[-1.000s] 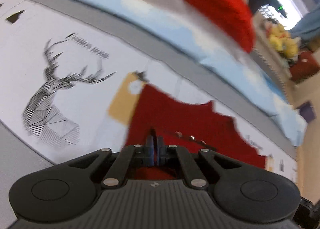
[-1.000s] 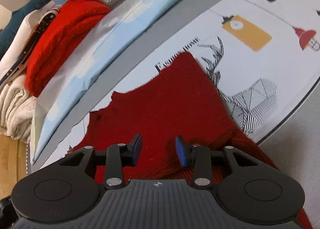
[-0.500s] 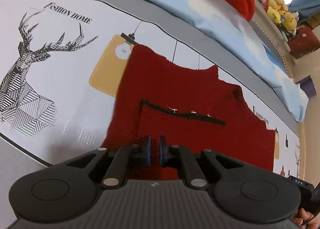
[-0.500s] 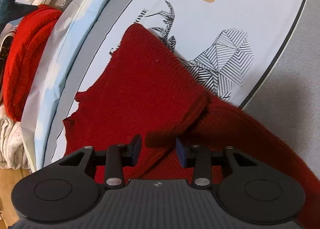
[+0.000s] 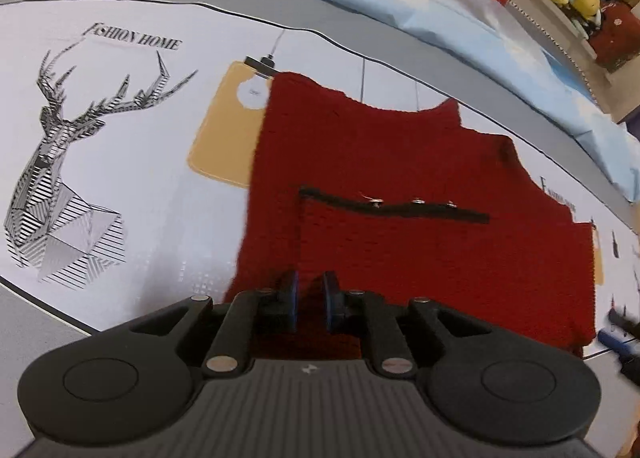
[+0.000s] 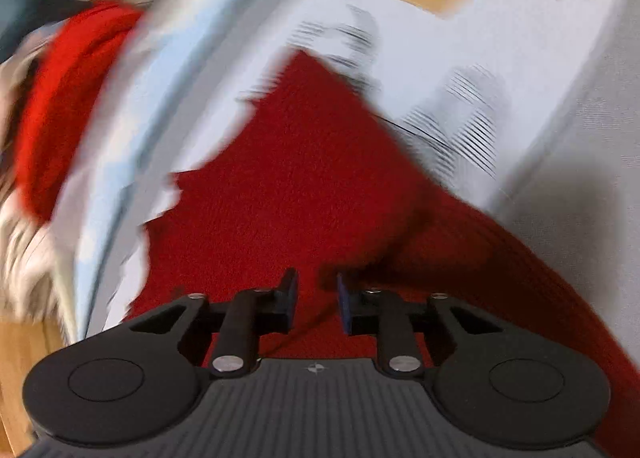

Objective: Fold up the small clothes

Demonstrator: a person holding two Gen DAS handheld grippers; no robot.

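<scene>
Through the left wrist camera we see the dark red ribbed knit garment (image 5: 404, 185) spread flat straight ahead of our left tongs (image 5: 309, 301), its near hem running under the blue-padded tips. The jaws stand a little apart with nothing pinched between them. Ahead of the tips, a black strip with small metal snaps (image 5: 394, 206) crosses the knit. The garment lies on a smooth white printed sheet (image 5: 132, 161), whose line-drawn stag's head (image 5: 60, 161) sits to the left of the tongs, with a mustard-yellow lamp print (image 5: 224, 129) between stag and knit.

Through the right wrist camera, heavily blurred, the same red knit (image 6: 304, 177) fills the ground ahead of and beneath our right tongs (image 6: 316, 300). Their jaws are parted and grip nothing. A thick ribbed fold (image 6: 500, 258) bulges to the right of the tips. Far left lies a brighter red chunky knit bundle (image 6: 68, 97).
</scene>
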